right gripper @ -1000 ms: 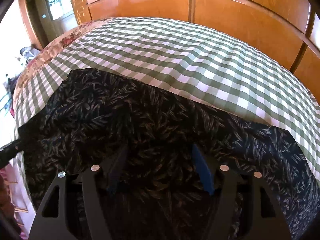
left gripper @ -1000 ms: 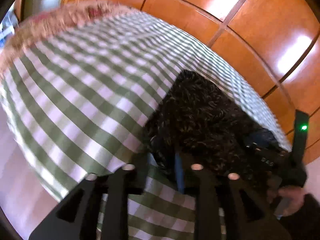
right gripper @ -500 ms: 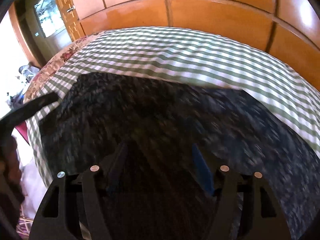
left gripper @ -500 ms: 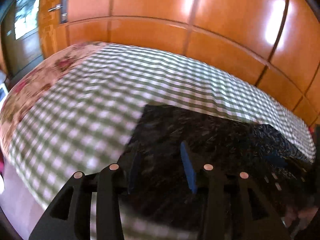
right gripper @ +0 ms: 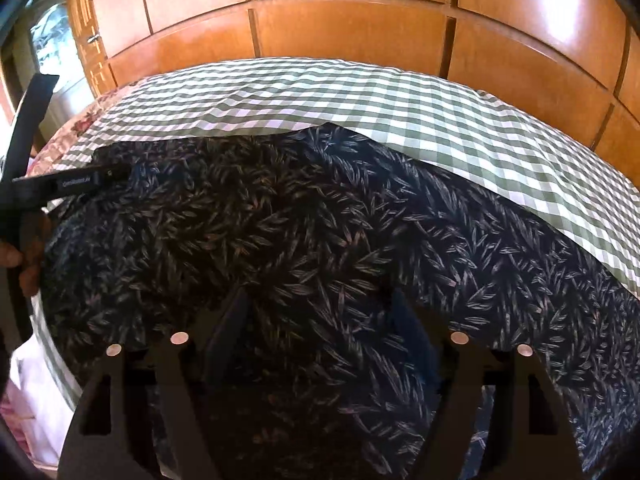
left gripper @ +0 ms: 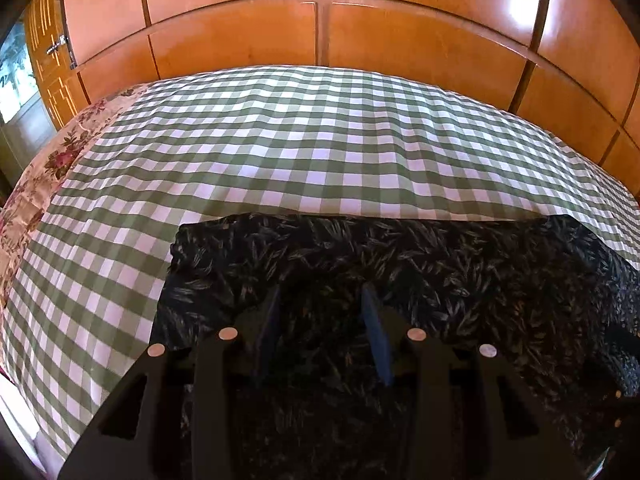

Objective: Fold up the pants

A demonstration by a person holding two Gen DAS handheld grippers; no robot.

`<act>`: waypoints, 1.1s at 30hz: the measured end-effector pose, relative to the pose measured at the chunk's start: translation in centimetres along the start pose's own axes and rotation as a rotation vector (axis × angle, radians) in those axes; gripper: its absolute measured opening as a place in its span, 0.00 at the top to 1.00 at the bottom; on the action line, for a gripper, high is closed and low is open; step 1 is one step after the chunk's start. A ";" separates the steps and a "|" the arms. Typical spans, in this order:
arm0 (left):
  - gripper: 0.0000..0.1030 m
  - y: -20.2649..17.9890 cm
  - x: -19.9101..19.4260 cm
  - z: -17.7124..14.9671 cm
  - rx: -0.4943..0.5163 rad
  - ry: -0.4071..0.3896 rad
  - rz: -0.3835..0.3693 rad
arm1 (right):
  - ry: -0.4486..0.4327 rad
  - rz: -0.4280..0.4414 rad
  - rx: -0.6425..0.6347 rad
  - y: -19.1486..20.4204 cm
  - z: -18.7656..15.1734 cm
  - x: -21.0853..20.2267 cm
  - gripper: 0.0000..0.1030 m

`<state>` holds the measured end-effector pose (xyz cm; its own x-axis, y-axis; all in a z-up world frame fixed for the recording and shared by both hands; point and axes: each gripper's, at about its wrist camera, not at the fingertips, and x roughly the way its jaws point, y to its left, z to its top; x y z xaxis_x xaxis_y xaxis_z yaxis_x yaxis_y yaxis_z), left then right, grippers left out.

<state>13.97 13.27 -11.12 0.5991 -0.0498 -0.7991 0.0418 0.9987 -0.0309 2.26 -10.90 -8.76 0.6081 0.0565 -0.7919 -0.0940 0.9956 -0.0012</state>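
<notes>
Lying flat on the green and white checked bedcover (left gripper: 320,140), the dark pants (left gripper: 440,272) with a pale leaf print fill the near part of both views. In the left wrist view their far edge runs almost straight across the bed, and their left end makes a square corner on the checks. In the right wrist view the pants (right gripper: 304,216) spread wide from the left side of the bed to the lower right, with the checked cover (right gripper: 440,120) showing beyond them.

The left gripper (left gripper: 320,312) hangs over the cloth near that left end. Its two blue-padded fingers (left gripper: 374,332) stand apart with only printed fabric seen between them, and they hold nothing. The right gripper (right gripper: 320,320) is over the middle of the pants with its fingers spread wider, also with nothing between them. I cannot tell if the tips touch the cloth.

At the left edge of the right wrist view the black body of the left gripper (right gripper: 60,184) reaches over the end of the pants.

Behind the bed stands a wall of orange-brown wooden panels (left gripper: 400,32). A strip of floral fabric (left gripper: 60,152) borders the cover on the left.
</notes>
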 end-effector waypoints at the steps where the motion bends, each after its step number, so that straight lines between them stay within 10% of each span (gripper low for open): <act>1: 0.61 0.0 0.2 0.0 0.001 0.002 0.000 | -0.004 0.003 0.004 -0.1 -0.1 0.2 0.25; 14: 0.56 0.3 2.4 0.7 -0.041 0.017 0.026 | -0.029 0.026 0.020 0.1 -0.2 1.0 0.18; 33: 0.49 -3.4 -9.0 -4.9 -0.065 -0.122 -0.104 | -0.058 0.012 0.036 0.3 -0.8 0.5 0.18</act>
<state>4.46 10.35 -6.74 0.6869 -0.1507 -0.7109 0.0591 0.9866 -0.1520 1.89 -10.67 -9.69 0.6517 0.0720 -0.7550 -0.0740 0.9968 0.0311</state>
